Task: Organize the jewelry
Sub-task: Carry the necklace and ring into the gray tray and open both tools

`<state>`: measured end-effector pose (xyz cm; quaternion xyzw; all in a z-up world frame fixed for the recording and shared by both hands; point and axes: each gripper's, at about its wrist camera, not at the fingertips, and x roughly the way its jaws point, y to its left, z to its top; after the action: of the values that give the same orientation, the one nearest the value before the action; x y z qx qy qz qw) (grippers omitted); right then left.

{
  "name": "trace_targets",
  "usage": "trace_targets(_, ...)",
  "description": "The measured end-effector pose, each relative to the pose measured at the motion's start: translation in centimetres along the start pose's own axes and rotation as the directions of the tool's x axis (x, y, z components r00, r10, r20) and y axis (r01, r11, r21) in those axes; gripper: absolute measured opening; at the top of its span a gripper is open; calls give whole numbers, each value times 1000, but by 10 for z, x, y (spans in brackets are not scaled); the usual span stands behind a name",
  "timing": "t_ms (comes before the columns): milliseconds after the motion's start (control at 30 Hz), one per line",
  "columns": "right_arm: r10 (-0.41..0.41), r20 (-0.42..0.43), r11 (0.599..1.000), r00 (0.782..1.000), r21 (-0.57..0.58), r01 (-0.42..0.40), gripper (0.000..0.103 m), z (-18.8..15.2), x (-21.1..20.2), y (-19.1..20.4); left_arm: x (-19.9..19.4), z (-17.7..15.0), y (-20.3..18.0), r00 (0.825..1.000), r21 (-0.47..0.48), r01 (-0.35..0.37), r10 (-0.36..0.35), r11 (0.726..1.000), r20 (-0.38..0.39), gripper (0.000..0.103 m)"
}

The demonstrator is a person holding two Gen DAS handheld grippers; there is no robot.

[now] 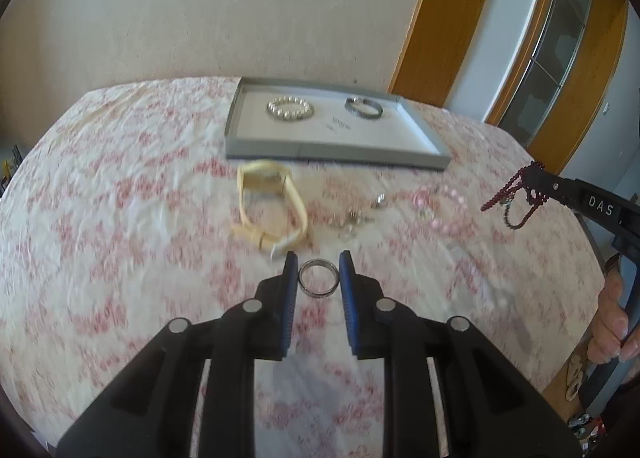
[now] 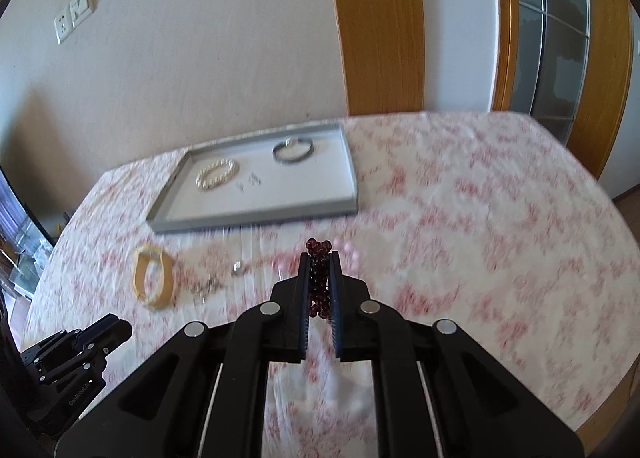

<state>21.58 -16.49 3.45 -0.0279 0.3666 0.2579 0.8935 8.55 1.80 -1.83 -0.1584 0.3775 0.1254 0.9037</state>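
meanwhile, both grippers over the jewelry
left gripper (image 1: 319, 264) jaws pinch a silver ring (image 1: 319, 279); right gripper (image 2: 320, 258) clamps dark red beads (image 2: 319, 278).

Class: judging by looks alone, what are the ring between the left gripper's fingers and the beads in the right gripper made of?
Ring: probably polished metal, silvery with a bright sheen. Beads: dark red, glossy and slightly translucent, so glass or stone; the blur leaves it open.

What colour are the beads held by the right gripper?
Dark red beaded bracelet; it shows best in the right wrist view.
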Motion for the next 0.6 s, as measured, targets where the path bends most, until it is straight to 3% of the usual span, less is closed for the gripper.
trace_targets(600, 112, 14, 992, 994, -62, -111, 9, 111, 46, 26, 29, 132, -5, 999, -17, -23, 24, 1000, 33, 21)
